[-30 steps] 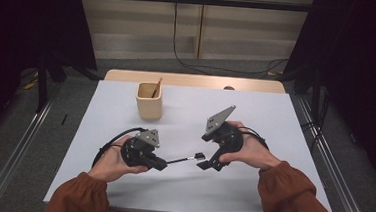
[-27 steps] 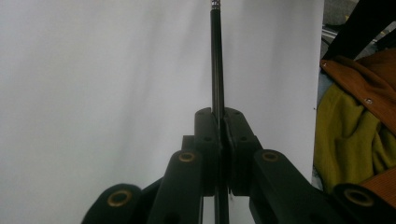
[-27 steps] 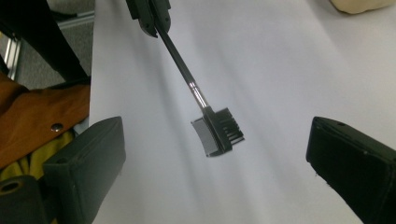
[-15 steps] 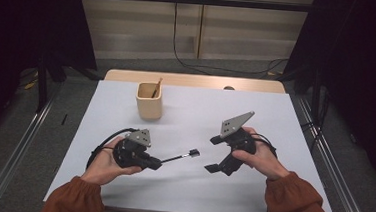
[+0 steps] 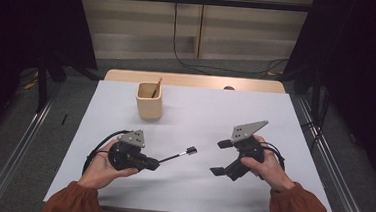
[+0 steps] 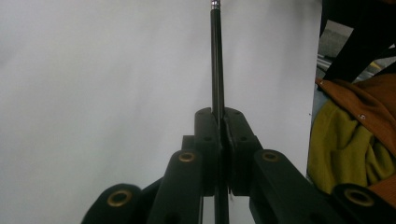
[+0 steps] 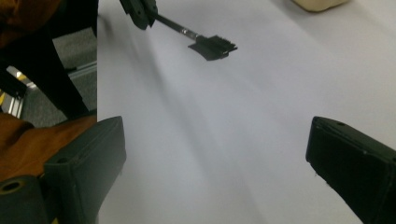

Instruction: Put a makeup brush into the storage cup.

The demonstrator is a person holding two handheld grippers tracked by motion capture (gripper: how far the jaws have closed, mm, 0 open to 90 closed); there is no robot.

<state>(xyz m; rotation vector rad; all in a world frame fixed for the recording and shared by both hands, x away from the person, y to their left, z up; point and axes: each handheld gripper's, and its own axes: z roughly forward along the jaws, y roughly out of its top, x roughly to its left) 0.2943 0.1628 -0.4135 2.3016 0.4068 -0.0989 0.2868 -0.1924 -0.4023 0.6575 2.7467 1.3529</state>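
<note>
Small black brush (image 5: 182, 154) with a thin dark handle and a flat bristle head, held just above the white bench (image 5: 195, 186), low and left of centre in the high view; its head points toward the frame's middle. Left tool (image 5: 147, 162) clamped tight on the handle's near end, jaws pressed together with the shaft running straight out between them, as the left gripper view shows (image 6: 216, 70). Left hand (image 5: 102, 165) cups the tool body from below, orange sleeve at the bottom edge. Right tool (image 5: 221, 158) sits lower right of centre in the high view, well apart from the brush head, jaws spread wide with nothing between them; grey three-cornered plate on top, right hand (image 5: 264, 164) around it. In the right gripper view the brush (image 7: 212, 45) lies at the upper middle, bare white bench between the two black jaws. Farther up the bench, upper left of centre, a pale wooden cup (image 5: 149, 101) stands upright with a stick (image 5: 156, 88) leaning in it.
</note>
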